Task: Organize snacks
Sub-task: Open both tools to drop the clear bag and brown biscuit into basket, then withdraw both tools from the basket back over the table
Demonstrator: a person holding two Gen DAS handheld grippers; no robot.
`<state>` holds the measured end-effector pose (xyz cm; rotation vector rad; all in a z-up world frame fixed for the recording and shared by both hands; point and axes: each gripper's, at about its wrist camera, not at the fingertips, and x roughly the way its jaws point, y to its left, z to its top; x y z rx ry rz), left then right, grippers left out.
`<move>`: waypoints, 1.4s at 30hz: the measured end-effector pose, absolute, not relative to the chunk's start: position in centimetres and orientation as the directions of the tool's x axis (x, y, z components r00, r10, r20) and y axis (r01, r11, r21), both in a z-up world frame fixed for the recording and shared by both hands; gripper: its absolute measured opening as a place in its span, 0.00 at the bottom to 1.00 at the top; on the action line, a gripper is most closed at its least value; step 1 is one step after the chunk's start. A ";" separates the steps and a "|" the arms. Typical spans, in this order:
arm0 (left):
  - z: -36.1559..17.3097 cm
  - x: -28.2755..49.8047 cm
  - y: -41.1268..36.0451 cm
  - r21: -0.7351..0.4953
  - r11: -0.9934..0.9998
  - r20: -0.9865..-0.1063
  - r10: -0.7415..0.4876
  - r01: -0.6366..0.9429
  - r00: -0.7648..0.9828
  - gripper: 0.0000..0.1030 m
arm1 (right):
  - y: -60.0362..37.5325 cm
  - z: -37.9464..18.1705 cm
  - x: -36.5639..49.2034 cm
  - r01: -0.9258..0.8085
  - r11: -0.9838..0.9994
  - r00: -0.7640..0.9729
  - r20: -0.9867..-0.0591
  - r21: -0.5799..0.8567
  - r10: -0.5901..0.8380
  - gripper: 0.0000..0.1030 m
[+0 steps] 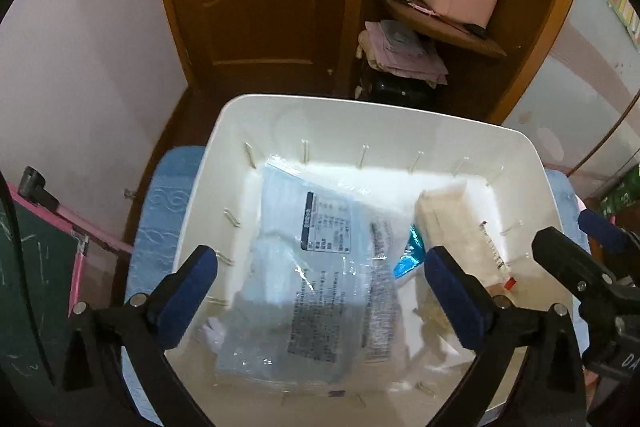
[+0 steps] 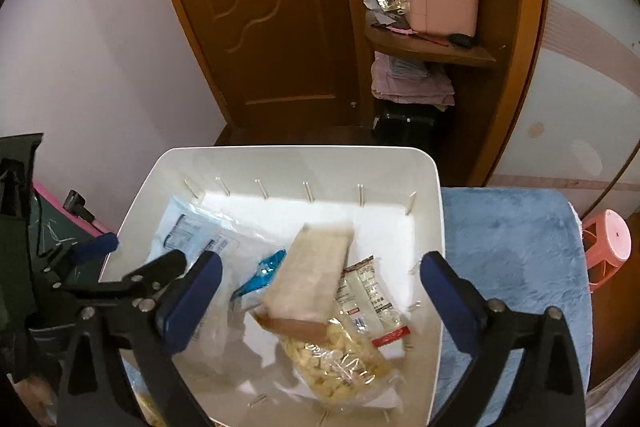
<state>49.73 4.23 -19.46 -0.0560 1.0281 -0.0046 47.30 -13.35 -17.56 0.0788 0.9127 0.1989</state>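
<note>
Snack packets (image 2: 308,279) lie loose in the white bin (image 2: 296,163) on the blue-covered desk (image 2: 512,251), sorting apparently well along, none visibly left outside. Printed labels are too blurred to read. My left hand-held gripper (image 1: 320,291) and right hand-held gripper (image 2: 320,299) hover above, both wide open, holding nothing.

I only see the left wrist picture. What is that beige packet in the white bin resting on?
Observer: The beige packet rests across a clear bag of pale yellow pieces.
Operator: Is the other tool holding anything?
Observer: No. The right gripper is over the white bin, its fingers wide open and touching nothing.
Operator: Anything beyond the blue cloth?
Observer: A pink stool stands to the right of the blue cloth.
</note>
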 end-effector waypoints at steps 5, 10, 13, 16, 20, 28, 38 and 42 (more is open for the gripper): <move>-18.2 48.6 4.0 -0.022 1.000 -0.840 -0.013 -0.012 0.542 1.00 | -13.3 -17.3 46.8 -0.145 0.977 0.593 -0.777 0.157 0.213 0.97; -16.1 47.3 3.3 -0.019 1.000 -0.830 -0.017 0.003 0.558 1.00 | -13.4 -15.9 45.4 -0.153 0.975 0.596 -0.772 0.160 0.220 0.97; -14.1 45.8 3.3 -0.022 1.000 -0.820 -0.020 0.003 0.572 1.00 | -13.4 -14.5 44.2 -0.158 0.975 0.602 -0.767 0.159 0.222 0.97; -12.3 44.4 3.1 -0.012 1.000 -0.807 -0.018 0.014 0.590 1.00 | -13.7 -12.8 42.7 -0.163 0.975 0.615 -0.757 0.154 0.223 0.97; -10.2 42.1 2.8 -0.010 1.000 -0.808 -0.025 0.029 0.588 1.00 | -13.8 -10.7 40.6 -0.176 0.975 0.634 -0.743 0.134 0.216 0.97; -5.9 37.0 2.1 0.032 0.998 -0.768 -0.009 0.053 0.640 1.00 | -13.7 -7.0 36.2 -0.187 0.977 0.662 -0.722 0.102 0.201 0.97; -2.1 30.1 1.1 0.033 0.991 -0.731 -0.065 0.130 0.679 1.00 | -14.4 -3.8 28.8 -0.234 0.966 0.713 -0.658 0.105 0.244 0.97; -1.8 27.1 -0.1 0.041 0.980 -0.724 -0.104 0.193 0.682 1.00 | -15.2 -3.8 26.3 -0.271 0.955 0.709 -0.646 0.124 0.285 0.97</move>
